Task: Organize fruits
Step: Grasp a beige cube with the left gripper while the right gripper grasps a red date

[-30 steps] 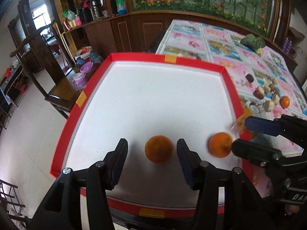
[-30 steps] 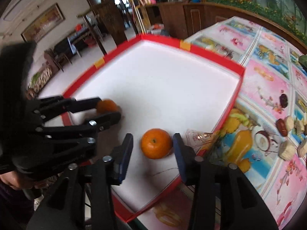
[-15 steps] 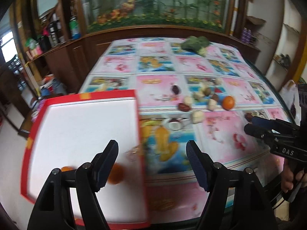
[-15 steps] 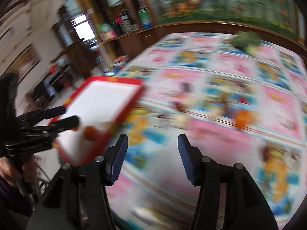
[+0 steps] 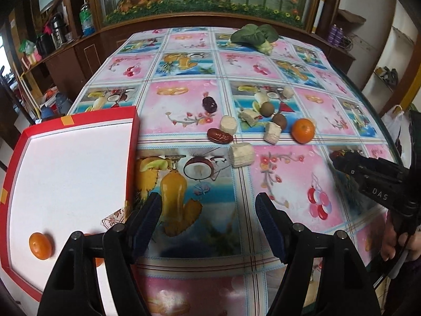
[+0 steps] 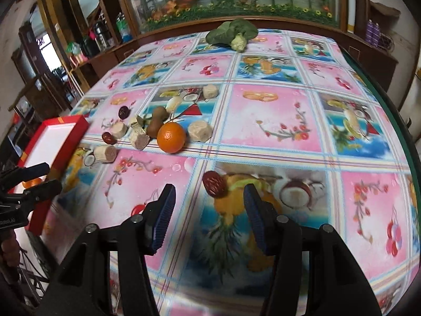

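The red tray (image 5: 133,142) with a white floor lies at the left and holds an orange (image 5: 40,245); a second orange (image 5: 98,260) peeks out behind my left finger. My left gripper (image 5: 209,210) hovers open over the tablecloth, nothing between its jaws. Farther up the cloth sit a loose orange (image 5: 303,130), dark red dates (image 5: 219,135), brown round fruits (image 5: 279,120) and pale chunks (image 5: 240,154). My right gripper (image 6: 209,200) is open with its jaws closing on nothing; a red date (image 6: 214,185) lies just ahead of its tips. The loose orange (image 6: 171,137) is beyond that.
A leafy green vegetable (image 6: 231,35) lies at the table's far end. The table's dark rounded edge (image 6: 402,131) runs down the right side. A wooden cabinet (image 5: 79,52) with bottles stands behind the table. The left gripper (image 6: 34,179) shows by the tray (image 6: 68,131).
Both grippers have swung right, off the tray and over the patterned cloth. The two oranges they straddled stay behind in the tray. The left jaws stand wider.
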`<state>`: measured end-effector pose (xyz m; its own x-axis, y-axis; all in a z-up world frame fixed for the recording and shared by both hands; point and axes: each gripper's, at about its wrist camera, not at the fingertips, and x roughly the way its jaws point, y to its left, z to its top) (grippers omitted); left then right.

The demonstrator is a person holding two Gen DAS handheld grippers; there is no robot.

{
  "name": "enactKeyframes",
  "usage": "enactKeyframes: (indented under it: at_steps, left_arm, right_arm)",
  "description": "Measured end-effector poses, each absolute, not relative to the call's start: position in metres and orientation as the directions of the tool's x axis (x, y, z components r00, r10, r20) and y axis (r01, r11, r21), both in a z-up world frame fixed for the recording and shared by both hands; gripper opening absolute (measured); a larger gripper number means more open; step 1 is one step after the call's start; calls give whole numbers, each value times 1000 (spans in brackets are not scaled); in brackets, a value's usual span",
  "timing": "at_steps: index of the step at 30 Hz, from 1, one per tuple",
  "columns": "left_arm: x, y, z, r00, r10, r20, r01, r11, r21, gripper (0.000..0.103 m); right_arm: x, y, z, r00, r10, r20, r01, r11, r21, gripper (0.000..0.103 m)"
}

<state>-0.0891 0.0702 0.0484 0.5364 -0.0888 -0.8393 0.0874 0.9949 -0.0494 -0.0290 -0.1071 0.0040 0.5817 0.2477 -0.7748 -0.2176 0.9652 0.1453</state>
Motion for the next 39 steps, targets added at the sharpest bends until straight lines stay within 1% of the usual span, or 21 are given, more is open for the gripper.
enactKeyframes:
  at_steps: [2, 3, 5, 7, 11, 14, 17, 19, 21, 23, 24, 25, 26, 29, 32, 33, 36, 38, 39]
  left_arm:
    - [-84, 71, 45, 524, -89, -847, 75, 995, -58, 73]
    - [-82, 70, 44, 520, -93, -849, 72, 995, -65, 73]
    - [-77, 69, 42, 513, -102, -853, 68, 995, -78, 73]
    - [-74, 66, 41, 513, -97, -853, 62, 995, -76, 73]
    - [-61, 57, 38, 506, -95, -857, 61, 995, -74, 73]
    - [-51, 47, 32, 494, -99, -864, 66, 995, -76, 73]
    - [-44, 42, 25, 489, -90, -868, 61, 996, -69, 73]
    - [-41, 41, 22, 480, -83, -873, 49, 997, -67, 73]
    - [-39, 42, 20, 480, -100, -871, 38, 995, -93, 73]
    - [-38, 41, 20, 490, -85, -868, 31, 996, -80, 73]
    - [-37, 41, 19, 491, -82, -867, 29, 997, -77, 71]
    - [-36, 40, 19, 492, -81, -867, 29, 997, -77, 65]
    - [-36, 40, 18, 491, -79, -868, 29, 997, -75, 62]
    - [-35, 36, 17, 499, -67, -864, 32, 998, -59, 60]
    - [-33, 35, 16, 512, -54, -857, 30, 999, -45, 55]
    - [-32, 34, 16, 516, -49, -855, 31, 999, -39, 51]
    - [-31, 31, 16, 531, -37, -846, 43, 999, -17, 45]
    - [-32, 29, 16, 546, -46, -837, 59, 998, -16, 37]
    - [-32, 28, 16, 550, -50, -834, 68, 998, -15, 29]
  right_arm:
    - [-22, -103, -2, 567, 234, -790, -218, 967, 130, 39]
    - [-18, -100, -5, 557, 222, -800, -217, 969, 118, 37]
    - [-10, -99, -12, 540, 204, -816, -202, 973, 109, 29]
    - [-10, -96, -13, 551, 180, -815, -200, 976, 80, 24]
    - [-12, -97, -12, 557, 177, -811, -203, 976, 74, 24]
    - [-14, -107, -12, 558, 230, -797, -188, 971, 149, 24]
    - [-17, -117, -11, 551, 352, -757, -200, 936, 290, 24]
    - [-19, -121, -11, 574, 379, -725, -200, 924, 325, 24]
    - [-18, -122, -10, 584, 390, -712, -196, 919, 343, 24]
    - [-19, -123, -7, 598, 409, -689, -202, 909, 364, 24]
    - [-21, -123, -4, 610, 414, -675, -208, 906, 368, 24]
    - [-22, -123, -1, 626, 415, -660, -212, 905, 368, 24]
    - [-23, -125, 2, 637, 415, -650, -214, 905, 367, 24]
    - [-24, -128, 6, 659, 411, -630, -209, 904, 372, 24]
    - [-23, -128, 6, 660, 410, -630, -208, 905, 372, 24]
    - [-23, -127, 6, 662, 408, -629, -209, 906, 368, 24]
    - [-21, -126, 5, 657, 412, -632, -216, 905, 366, 24]
    - [-22, -126, 5, 656, 411, -632, -219, 906, 362, 24]
    - [-21, -126, 4, 655, 409, -635, -217, 907, 361, 24]
